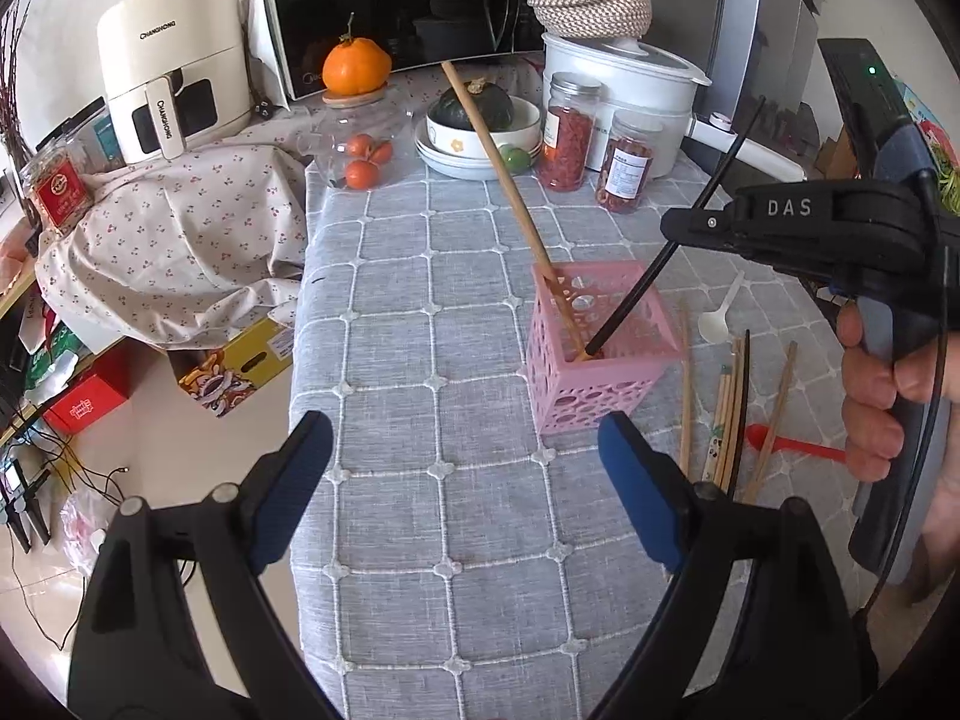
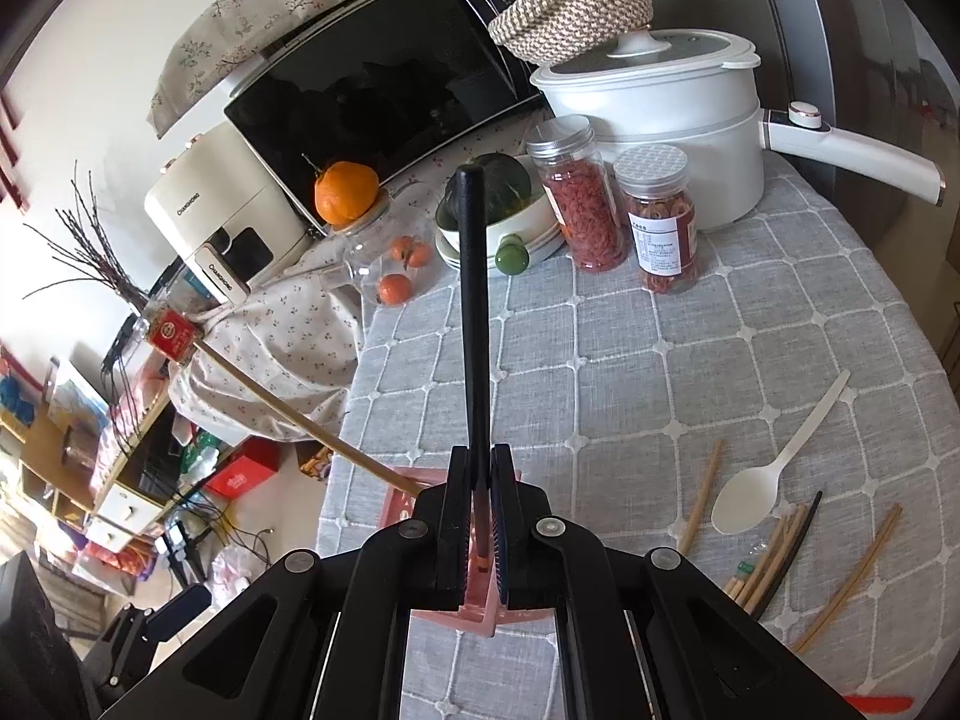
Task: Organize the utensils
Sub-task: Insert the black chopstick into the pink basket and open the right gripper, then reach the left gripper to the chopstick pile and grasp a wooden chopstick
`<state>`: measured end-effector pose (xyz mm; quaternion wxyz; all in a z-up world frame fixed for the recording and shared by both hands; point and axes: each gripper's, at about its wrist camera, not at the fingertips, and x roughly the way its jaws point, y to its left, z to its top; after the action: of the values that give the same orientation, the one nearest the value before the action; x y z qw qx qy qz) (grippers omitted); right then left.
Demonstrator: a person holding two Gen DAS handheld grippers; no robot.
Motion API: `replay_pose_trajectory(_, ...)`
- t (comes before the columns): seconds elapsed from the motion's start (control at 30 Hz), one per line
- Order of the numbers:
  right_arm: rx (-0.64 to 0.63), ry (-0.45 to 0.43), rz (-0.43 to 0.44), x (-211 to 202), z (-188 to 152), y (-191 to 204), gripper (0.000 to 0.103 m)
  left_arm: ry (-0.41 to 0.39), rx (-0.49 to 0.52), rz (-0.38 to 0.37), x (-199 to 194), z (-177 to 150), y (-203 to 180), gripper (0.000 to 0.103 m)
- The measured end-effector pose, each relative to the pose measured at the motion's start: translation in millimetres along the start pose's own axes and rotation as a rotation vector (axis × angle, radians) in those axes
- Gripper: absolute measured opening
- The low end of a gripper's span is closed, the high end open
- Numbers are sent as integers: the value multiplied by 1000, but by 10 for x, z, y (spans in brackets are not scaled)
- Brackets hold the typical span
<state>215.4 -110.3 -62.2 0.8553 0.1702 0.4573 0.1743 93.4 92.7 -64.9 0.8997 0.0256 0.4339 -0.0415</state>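
- left wrist view: right gripper (image 1: 678, 227) clamps a black chopstick (image 1: 636, 300), tip inside the pink basket (image 1: 600, 384) on the surface (image 1: 450, 330).
- left gripper (image 1: 465, 486) hovers, jaws wide, empty.

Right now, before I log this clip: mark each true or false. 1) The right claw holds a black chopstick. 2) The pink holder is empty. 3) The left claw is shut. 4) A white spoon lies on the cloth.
1) True: the right claw grips the black chopstick, its tip inside the pink holder.
2) False: a wooden chopstick stands in it.
3) False: the left claw is open and holds nothing.
4) True: the white spoon lies there.
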Motion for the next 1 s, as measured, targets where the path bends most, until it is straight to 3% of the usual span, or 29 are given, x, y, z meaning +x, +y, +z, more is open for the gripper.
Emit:
replay_pose_trajectory(0.17, 21, 6, 15, 31, 27, -62, 11, 2, -14, -20, 0, 2, -10, 90)
replay_pose_trajectory(0.23, 37, 2, 29, 11, 38, -89, 24, 1, -18, -25, 5, 6, -13, 90)
replay_pose_trajectory(0.3, 49, -8, 37, -29, 52, -101, 50, 1, -20, -29, 8, 4, -23, 90)
replay_pose_trajectory(0.33, 52, -17, 41, -60, 59, -103, 53, 3, -19, -31, 12, 4, -31, 90)
replay_pose_trajectory(0.67, -20, -23, 3, -532, 28, -200, 69, 33, -15, -84, 63, -21, -186, 90)
replay_pose_trajectory(0.8, -63, -17, -62, -753, -50, -355, 76, 62, -3, -109, 121, -46, -326, 90)
replay_pose_trajectory(1.0, -77, 50, -187, -906, -229, -694, 77, 96, 56, -123, 194, -84, -641, 90)
